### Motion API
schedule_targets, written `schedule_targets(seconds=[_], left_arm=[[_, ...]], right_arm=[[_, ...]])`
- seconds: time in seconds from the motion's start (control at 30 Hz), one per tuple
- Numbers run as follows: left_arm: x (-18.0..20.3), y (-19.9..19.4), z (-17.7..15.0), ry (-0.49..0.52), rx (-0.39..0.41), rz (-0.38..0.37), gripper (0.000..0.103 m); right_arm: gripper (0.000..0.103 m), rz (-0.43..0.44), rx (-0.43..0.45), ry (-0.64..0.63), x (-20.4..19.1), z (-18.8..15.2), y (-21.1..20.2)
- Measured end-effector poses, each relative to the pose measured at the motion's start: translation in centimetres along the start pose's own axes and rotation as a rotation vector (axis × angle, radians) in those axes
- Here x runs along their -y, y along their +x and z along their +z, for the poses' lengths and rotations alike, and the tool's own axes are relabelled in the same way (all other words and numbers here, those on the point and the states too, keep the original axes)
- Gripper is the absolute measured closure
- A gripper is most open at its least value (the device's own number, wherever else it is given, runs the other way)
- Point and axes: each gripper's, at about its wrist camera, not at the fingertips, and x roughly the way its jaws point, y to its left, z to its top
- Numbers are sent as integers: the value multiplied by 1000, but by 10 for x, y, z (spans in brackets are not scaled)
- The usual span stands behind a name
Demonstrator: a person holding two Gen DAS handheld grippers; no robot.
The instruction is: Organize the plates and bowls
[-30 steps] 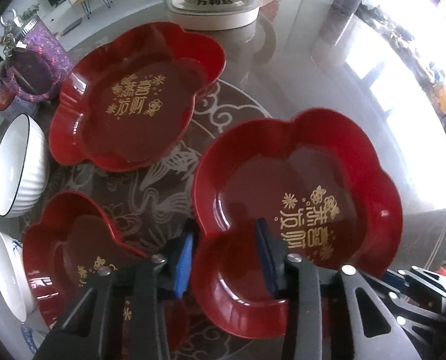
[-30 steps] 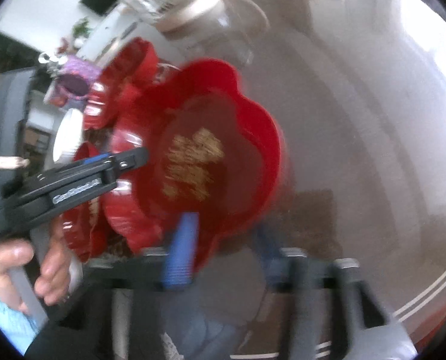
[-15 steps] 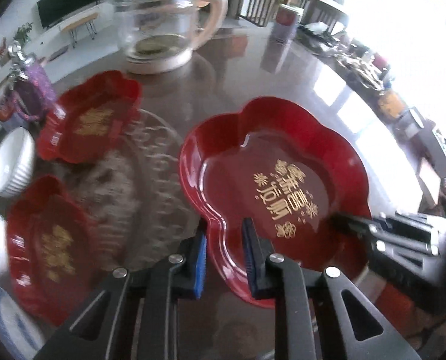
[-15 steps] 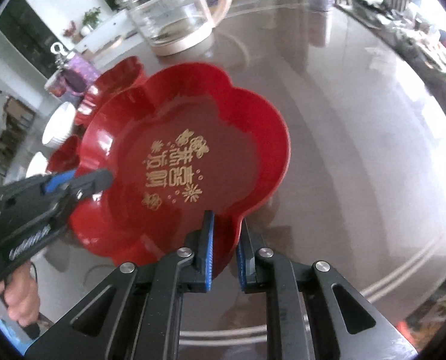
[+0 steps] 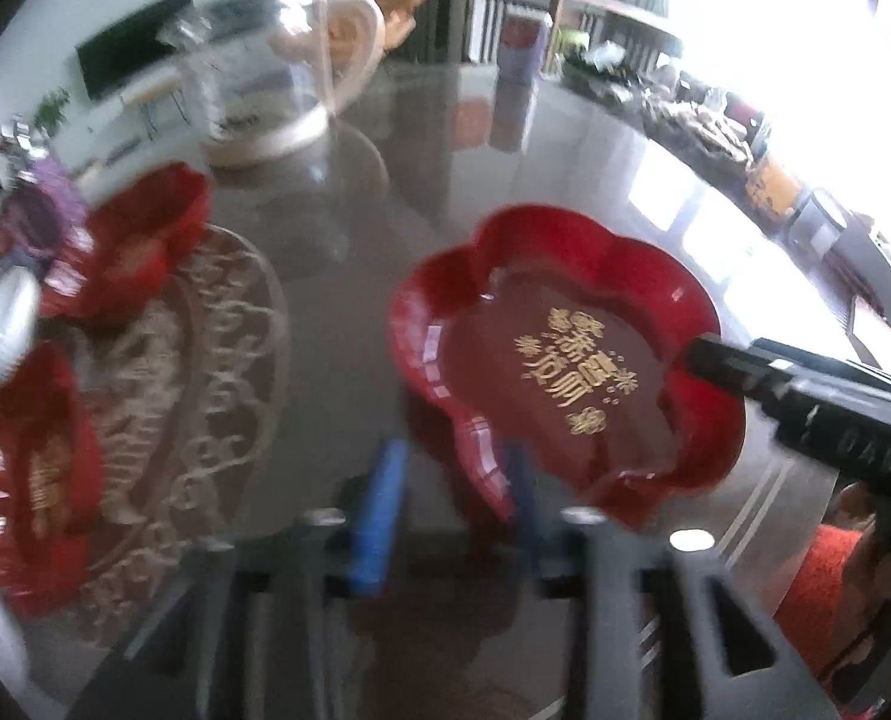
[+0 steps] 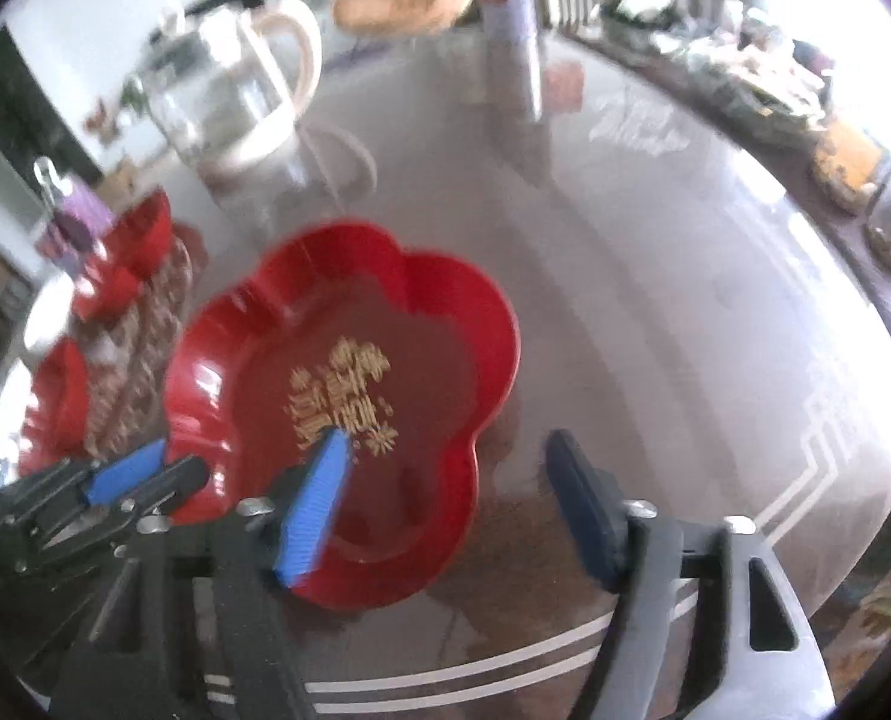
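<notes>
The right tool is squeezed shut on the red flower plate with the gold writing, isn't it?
Not quite. The right tool is open, with its two fingers spread wide apart and gripping nothing. The red flower plate does have gold writing. The right wrist view shows this.

Both wrist views look forward, close above table [image 5: 595, 180]; share red flower plate [image 5: 565, 360] [image 6: 349, 384], kettle [image 5: 271, 90] behind.
</notes>
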Motion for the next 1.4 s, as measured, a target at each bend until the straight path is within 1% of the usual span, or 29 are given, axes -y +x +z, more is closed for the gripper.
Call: schedule_targets(seconds=[0.03,0.07,0.1,0.13,0.17,0.2,0.23,0.3,0.33,0.4,0.43,0.5,0.6,0.67,0.77,0.9,1.13,1.3,1.4], left_arm=[[-6,-10,-7,1,34,23,17],[-13,-24,-17,2,102,70,2],[-19,-31,-25,1,154,112,0],[-26,-35,-33,6,187,144,0],[-32,-35,-38,16,191,154,0],[-38,-32,-46,27,181,152,0],[-43,-24,-53,45,148,144,0],[-55,-7,-61,69,102,137,0],[-59,-6,-66,78,95,139,0],[-61,8,-71,103,75,143,0],[-63,15,-70,115,60,131,0],[-70,18,-69,112,71,106,0],[-76,26,-60,109,75,69,0],[-81,33,-51,99,54,3,0],[-83,39,-39,116,51,-13,0],[-85,44,-33,125,51,-23,0],[-85,44,-33,125,50,-23,0],[-85,44,-34,125,51,-23,0],[-85,44,-34,125,51,-23,0]], right_arm=[[30,2,47,29,1,-6,-12],[30,-4,84,52,0,-12,-21],[30,-11,129,72,0,-20,-31],[30,-15,166,83,-1,-29,-40],[30,-19,202,89,-1,-40,-48],[30,-27,234,93,-3,-49,-55],[30,-36,268,91,-8,-60,-60],[30,-55,316,62,-18,-76,-63],[30,-77,344,30,-24,-85,-66],[30,-110,371,-30,-34,-95,-66],[30,-122,381,-66,-39,-98,-66],[30,-142,393,-91,-42,-98,-63],[30,-158,388,-66,-35,-98,-59],[30,-150,381,-34,-29,-100,-58],[30,-146,379,-10,-23,-101,-58],[30,-144,381,-14,-24,-103,-58],[30,-127,387,-7,-21,-105,-59],[30,-116,367,9,-20,-103,-51],[30,-119,368,-5,-24,-104,-52]])
